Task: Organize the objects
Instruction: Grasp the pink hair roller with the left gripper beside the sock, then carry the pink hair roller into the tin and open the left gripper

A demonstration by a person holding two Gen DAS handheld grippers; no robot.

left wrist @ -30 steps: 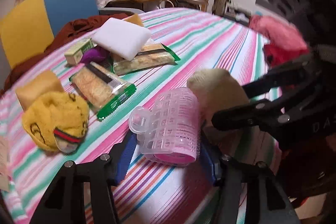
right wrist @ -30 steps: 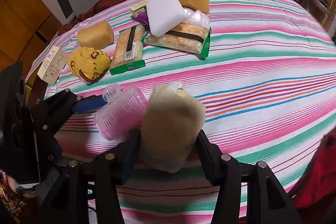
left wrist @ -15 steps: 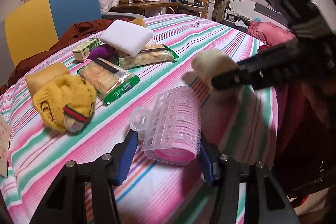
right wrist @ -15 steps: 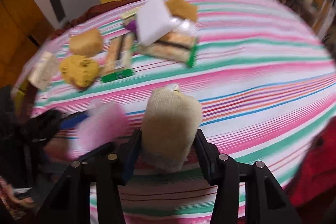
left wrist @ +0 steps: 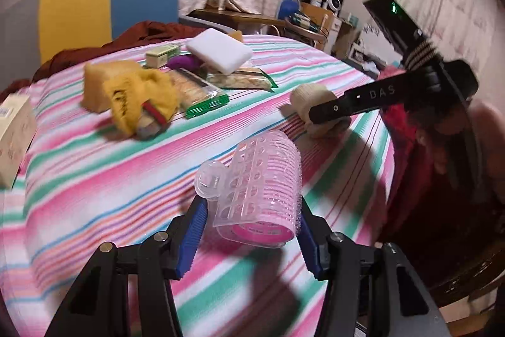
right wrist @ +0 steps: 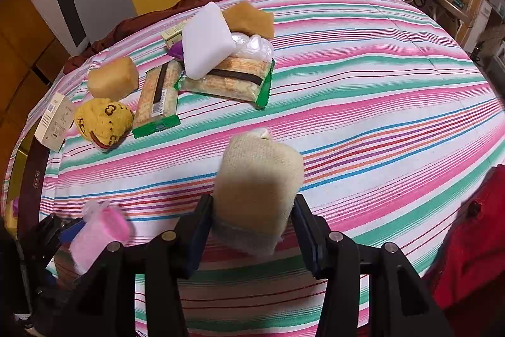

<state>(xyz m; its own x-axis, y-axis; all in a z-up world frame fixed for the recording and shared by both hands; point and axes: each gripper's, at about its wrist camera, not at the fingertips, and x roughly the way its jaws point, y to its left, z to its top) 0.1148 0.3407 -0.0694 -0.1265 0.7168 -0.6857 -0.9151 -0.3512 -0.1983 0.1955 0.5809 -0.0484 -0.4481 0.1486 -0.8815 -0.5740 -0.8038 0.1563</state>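
Left hand-held gripper [left wrist: 252, 229] shifted, apparently leftward, clamping pink roller [left wrist: 262, 188]; right [right wrist: 252, 229] grips beige sponge [right wrist: 258, 179].

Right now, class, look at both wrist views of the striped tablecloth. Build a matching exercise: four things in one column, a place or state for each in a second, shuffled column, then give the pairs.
Things
1. pink hair roller
2. beige sponge
3. white foam block
4. yellow knitted sock

Places or states
A. lying partly on a cracker packet
B. between the left gripper's fingers
C. beside a tan sponge cube
D. between the right gripper's fingers

Pairs: 1-B, 2-D, 3-A, 4-C
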